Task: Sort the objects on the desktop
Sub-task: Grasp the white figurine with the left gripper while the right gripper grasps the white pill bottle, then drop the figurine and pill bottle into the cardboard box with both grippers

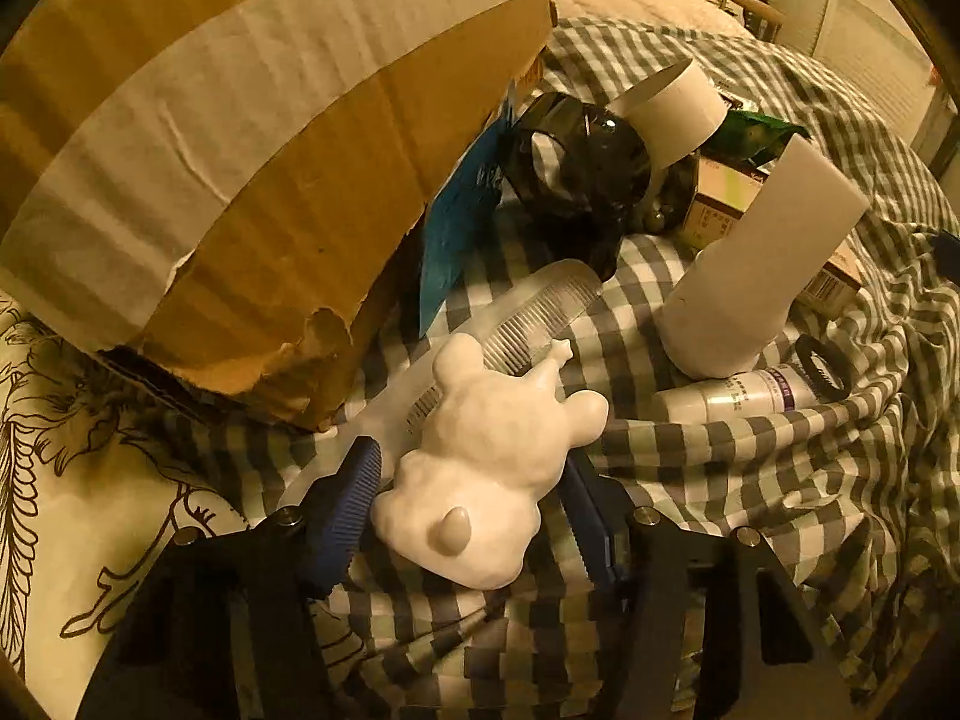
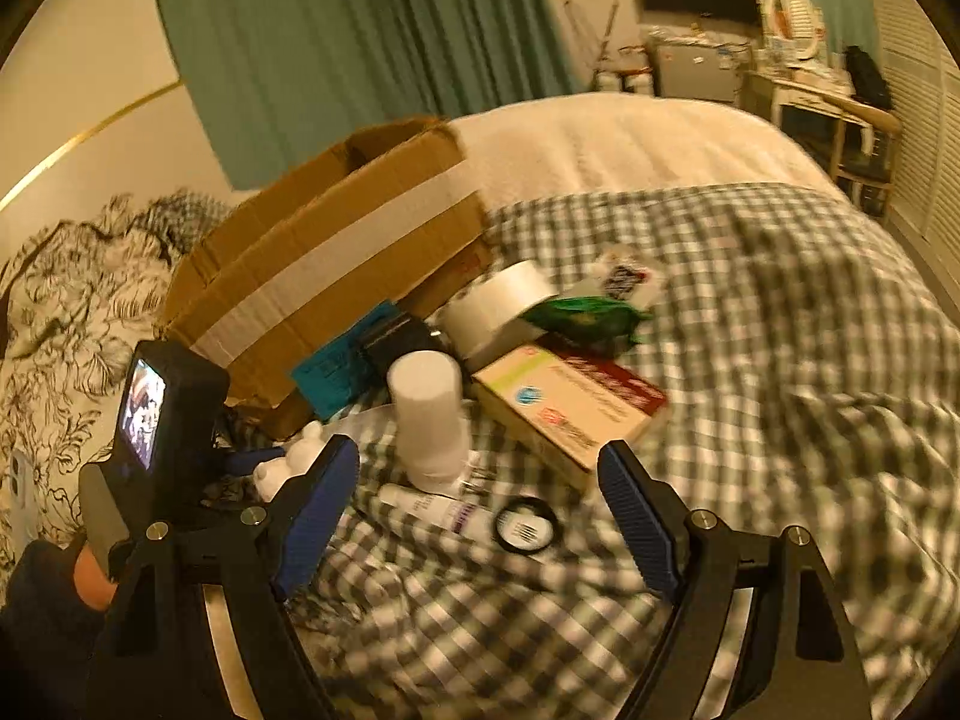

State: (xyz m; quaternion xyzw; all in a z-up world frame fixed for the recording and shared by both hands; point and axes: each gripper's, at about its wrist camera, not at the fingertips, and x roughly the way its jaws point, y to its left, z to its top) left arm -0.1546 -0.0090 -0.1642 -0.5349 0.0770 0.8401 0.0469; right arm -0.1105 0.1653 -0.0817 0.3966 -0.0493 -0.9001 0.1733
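My left gripper (image 1: 474, 486) straddles the white figurine (image 1: 492, 468), a glossy, lumpy animal shape lying on the checked cloth (image 1: 720, 510). The ribbed blue pads sit close on both flanks, the left one seemingly touching, though I cannot tell if they press. Just behind the figurine lies a clear, fine-toothed comb (image 1: 528, 318). To the figurine's right stands a matte white cylinder (image 1: 750, 276), with a small tube (image 1: 738, 396) and a black ring (image 1: 825, 369) at its foot. Beyond the figurine sit a dark glossy tape roll (image 1: 576, 162) and the taped cardboard box (image 1: 240, 150).

My right gripper (image 2: 480, 510) hangs wide open and empty over the cloth, right of the figurine. Only this view shows the printed carton (image 2: 570, 408), the green curtain (image 2: 360, 42) and the left gripper's lit screen (image 2: 143, 414).
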